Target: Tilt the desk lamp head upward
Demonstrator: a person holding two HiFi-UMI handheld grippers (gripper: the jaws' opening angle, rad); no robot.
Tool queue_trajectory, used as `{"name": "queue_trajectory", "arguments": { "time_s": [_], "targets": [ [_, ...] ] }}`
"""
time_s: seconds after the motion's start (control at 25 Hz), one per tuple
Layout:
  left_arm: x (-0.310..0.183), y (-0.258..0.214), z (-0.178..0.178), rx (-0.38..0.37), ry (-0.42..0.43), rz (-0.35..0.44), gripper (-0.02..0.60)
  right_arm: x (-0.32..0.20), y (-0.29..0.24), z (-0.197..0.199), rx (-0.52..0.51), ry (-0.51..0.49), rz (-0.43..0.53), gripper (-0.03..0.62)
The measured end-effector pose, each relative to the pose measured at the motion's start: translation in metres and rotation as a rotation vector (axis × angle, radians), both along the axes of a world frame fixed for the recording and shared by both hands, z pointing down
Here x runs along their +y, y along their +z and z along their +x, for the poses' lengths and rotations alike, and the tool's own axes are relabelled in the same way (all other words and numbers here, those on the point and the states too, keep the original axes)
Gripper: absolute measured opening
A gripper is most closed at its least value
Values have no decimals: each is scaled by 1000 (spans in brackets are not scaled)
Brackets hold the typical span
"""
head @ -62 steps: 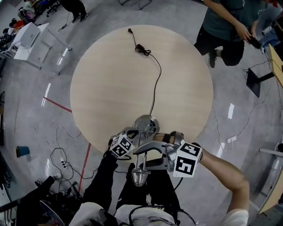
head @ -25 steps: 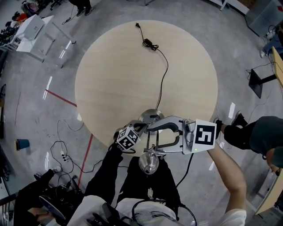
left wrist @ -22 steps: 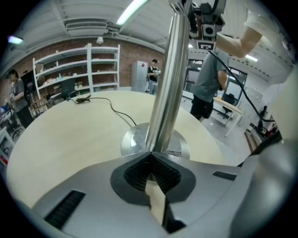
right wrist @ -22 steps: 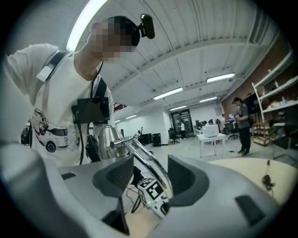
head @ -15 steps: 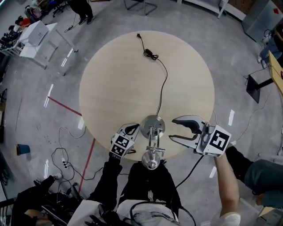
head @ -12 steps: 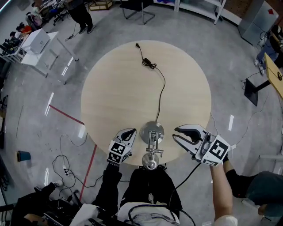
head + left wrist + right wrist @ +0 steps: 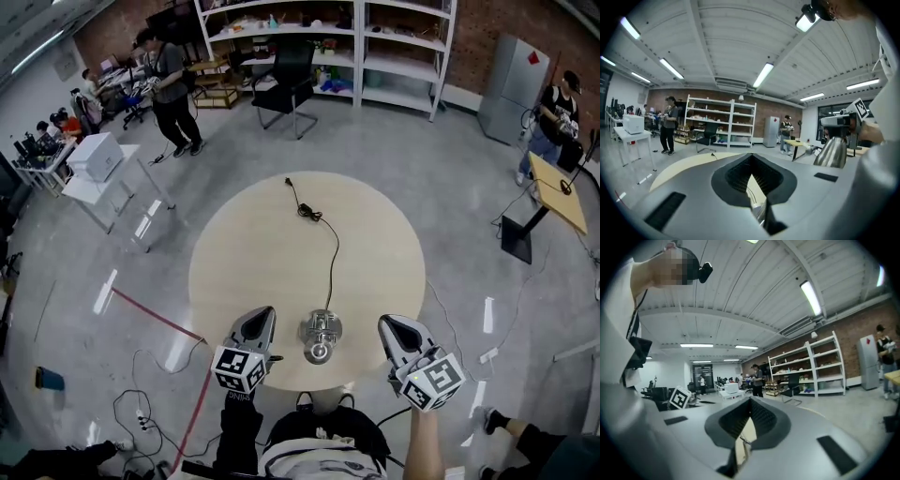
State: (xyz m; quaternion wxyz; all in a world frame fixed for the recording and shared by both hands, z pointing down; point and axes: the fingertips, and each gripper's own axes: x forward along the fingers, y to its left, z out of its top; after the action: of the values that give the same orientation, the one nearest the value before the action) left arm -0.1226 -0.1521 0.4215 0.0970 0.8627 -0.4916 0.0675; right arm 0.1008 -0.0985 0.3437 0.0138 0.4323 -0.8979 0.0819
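A chrome desk lamp [image 7: 320, 336] stands at the near edge of the round wooden table [image 7: 253, 253]. Its black cord [image 7: 330, 246] runs to the far side. My left gripper [image 7: 263, 315] is held up to the lamp's left, jaws shut and empty. On the lamp's right, my right gripper [image 7: 388, 324] has just been closing its jaws; they are shut with nothing between them. Neither touches the lamp. The left gripper view [image 7: 751, 157] shows the chrome lamp head [image 7: 832, 152] off to the right. Past my right gripper [image 7: 750, 400], that view looks level across the room.
Shelves [image 7: 319, 42] and an office chair [image 7: 291, 80] stand behind the table. A white side table [image 7: 98, 164] is at the left, a desk [image 7: 558, 192] at the right. People stand at the far left and far right. Cables [image 7: 141, 412] lie on the floor.
Both grippers have drawn away from the lamp and risen beside it. The right jaws went from wide open to shut. The head view now takes in much more of the room.
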Motion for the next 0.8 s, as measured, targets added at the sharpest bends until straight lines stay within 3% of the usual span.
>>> {"name": "queue_trajectory", "arguments": {
  "time_s": [0.12, 0.32, 0.8],
  "targets": [
    [11, -37, 1, 30, -18, 52, 3, 10, -21, -8, 8, 39, 44, 6],
    [26, -77, 20, 31, -14, 136, 2, 19, -44, -18, 0, 3, 97, 6],
    [26, -111, 25, 30, -4, 180, 3, 7, -62, -39, 6, -1, 98, 5]
  ]
}}
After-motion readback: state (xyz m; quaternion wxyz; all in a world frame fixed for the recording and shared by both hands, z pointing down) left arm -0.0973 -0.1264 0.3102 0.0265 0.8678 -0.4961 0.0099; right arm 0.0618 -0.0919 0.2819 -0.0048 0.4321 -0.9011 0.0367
